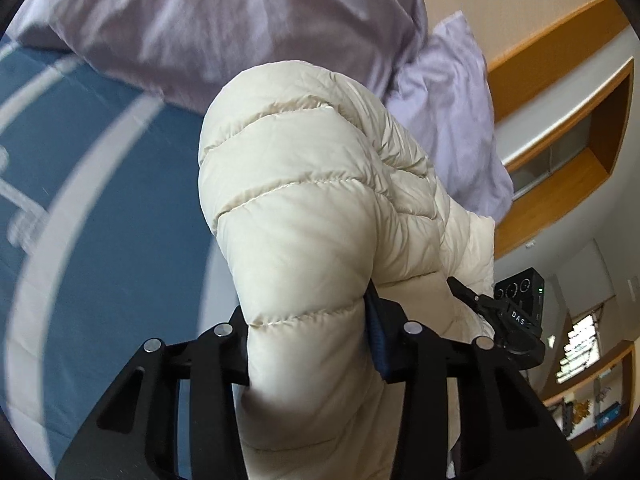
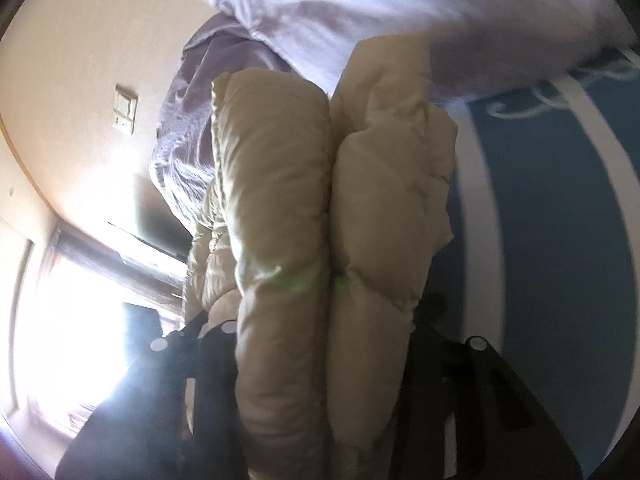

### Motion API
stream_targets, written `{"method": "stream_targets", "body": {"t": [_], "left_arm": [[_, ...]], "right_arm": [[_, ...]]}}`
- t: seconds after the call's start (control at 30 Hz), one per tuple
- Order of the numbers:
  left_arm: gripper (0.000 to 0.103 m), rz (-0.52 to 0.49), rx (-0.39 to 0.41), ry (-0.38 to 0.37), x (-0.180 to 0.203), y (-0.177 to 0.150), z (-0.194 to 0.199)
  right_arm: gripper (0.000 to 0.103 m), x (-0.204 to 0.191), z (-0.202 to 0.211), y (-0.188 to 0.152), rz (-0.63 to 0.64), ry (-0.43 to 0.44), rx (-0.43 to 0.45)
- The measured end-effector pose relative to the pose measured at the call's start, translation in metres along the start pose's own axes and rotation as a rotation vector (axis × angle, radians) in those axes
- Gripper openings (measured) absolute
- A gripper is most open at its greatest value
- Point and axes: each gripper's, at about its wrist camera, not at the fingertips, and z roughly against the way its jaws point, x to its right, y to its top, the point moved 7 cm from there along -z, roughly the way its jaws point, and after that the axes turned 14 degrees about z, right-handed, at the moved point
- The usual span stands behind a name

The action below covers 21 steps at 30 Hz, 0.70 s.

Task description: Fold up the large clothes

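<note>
Bed: a blue bedspread [image 1: 120,216] with pale bands, lilac bedding [image 1: 224,24] heaped at its far side; this is the surface under the work.
Garment: a cream quilted puffer jacket [image 1: 304,208], bunched and raised above the bedspread, held up between both grippers and filling the middle of both wrist views.
Likely weight: judged light for its bulk, mostly trapped air.
Stiffness: soft and springy; the padded channels will probably push back and let a fold reopen unless it is pressed flat.
Surface: a smooth, shiny shell, so slipping out of a shallow pinch looks a real risk.
Where to hold: best along a stitched seam or hem, where the filling is thin, not on a fat channel.
Left gripper [image 1: 310,344]: jaws pinching a thick roll of jacket, padding bulging on both sides.
Right gripper [image 2: 324,344]: in the blurred, backlit right view, clamped on two padded folds pressed together.
</note>
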Motion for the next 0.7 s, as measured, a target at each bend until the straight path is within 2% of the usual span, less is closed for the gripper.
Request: {"method": "stream_targets", "body": {"t": [0.17,0.3,0.43,0.5,0.57,0.63,0.7], "left_arm": [[0.042,-0.008,0.065,0.075,-0.020,0.020,0.009],[0.045,-0.003,0.077,0.112,-0.032,0.023,0.005],[0.058,-0.031,0.125,0.184,-0.034,0.024,0.010],[0.065,-0.044,0.162,0.221,-0.032,0.027,0.014],[0.079,-0.064,0.202,0.248,-0.028,0.030,0.019],[0.089,-0.097,0.239,0.276,-0.021,0.032,0.024],[0.097,-0.158,0.272,0.301,-0.009,0.030,0.029]], "right_arm": [[0.039,-0.011,-0.035,0.009,0.064,-0.089,-0.028],[0.055,-0.011,-0.039,0.007,0.099,-0.207,-0.023],[0.074,-0.013,-0.013,0.007,0.149,-0.333,0.035],[0.077,-0.020,0.006,0.012,0.183,-0.400,0.084],[0.085,-0.030,0.018,0.016,0.221,-0.444,0.115],[0.099,-0.046,0.028,0.014,0.273,-0.474,0.133],[0.101,-0.057,0.030,0.006,0.322,-0.488,0.123]]}}
